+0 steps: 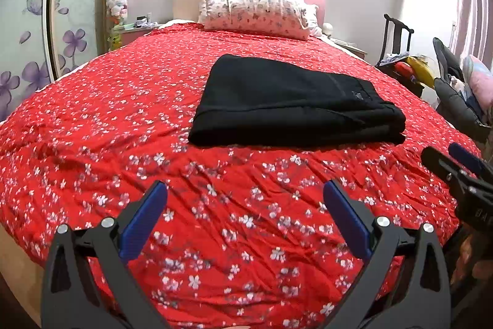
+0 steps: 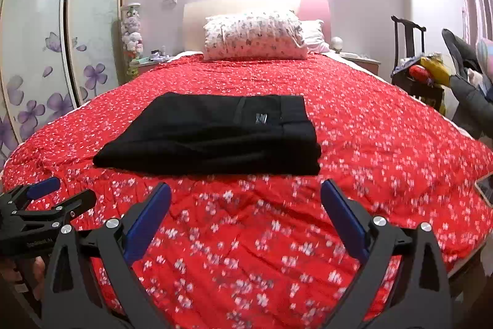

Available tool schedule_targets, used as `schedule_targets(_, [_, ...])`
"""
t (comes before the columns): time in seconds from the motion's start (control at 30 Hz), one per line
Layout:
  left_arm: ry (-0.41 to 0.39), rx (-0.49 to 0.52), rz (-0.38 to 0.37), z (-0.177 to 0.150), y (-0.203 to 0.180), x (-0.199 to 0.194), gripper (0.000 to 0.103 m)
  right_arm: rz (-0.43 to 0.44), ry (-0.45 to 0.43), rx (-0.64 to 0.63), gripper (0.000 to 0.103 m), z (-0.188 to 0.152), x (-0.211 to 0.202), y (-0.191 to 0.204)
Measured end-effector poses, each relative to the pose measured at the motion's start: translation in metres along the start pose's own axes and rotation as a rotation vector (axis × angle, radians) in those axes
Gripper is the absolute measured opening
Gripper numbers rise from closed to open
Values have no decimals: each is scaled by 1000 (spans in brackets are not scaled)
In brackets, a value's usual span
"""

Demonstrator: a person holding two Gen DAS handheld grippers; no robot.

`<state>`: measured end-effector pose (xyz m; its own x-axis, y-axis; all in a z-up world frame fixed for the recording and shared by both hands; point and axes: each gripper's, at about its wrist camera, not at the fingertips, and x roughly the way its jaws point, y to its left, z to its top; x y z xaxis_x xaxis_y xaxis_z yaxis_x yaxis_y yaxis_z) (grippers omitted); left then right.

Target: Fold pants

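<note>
Lying folded into one thick black bundle, the pants (image 1: 295, 104) (image 2: 212, 134) rest on the red flowered bedspread (image 1: 123, 119) (image 2: 385, 128), ahead of both sets of jaws and touched by neither. A small grey label on them is too blurred to read. The left gripper (image 1: 245, 198) and the right gripper (image 2: 245, 196) each hold their jaws spread wide, empty. Two pillows (image 2: 255, 34) lie beyond the pants, by the headboard.

Bright window glare upper right, fisheye-bent edges (right view slightly blurred)
</note>
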<state>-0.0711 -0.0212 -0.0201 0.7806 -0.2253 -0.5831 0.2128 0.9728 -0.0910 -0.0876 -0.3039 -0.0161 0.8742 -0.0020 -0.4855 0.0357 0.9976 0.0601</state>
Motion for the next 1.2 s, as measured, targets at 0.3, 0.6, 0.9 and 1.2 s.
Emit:
schedule_targets(0.3, [8, 59, 36, -7, -7, 9, 101, -35, 18, -17, 99, -12, 11, 10])
schedule_targets(0.6, [24, 30, 39, -5, -2, 15, 101, -61, 21, -31, 99, -13, 15, 20])
schedule_targets(0.9, [34, 43, 55, -3, -2, 19, 101, -106, 33, -56, 99, -14, 21, 23])
schedule_targets(1.2, [53, 57, 46, -3, -7, 24, 101, -109, 45, -58, 99, -17, 23, 23])
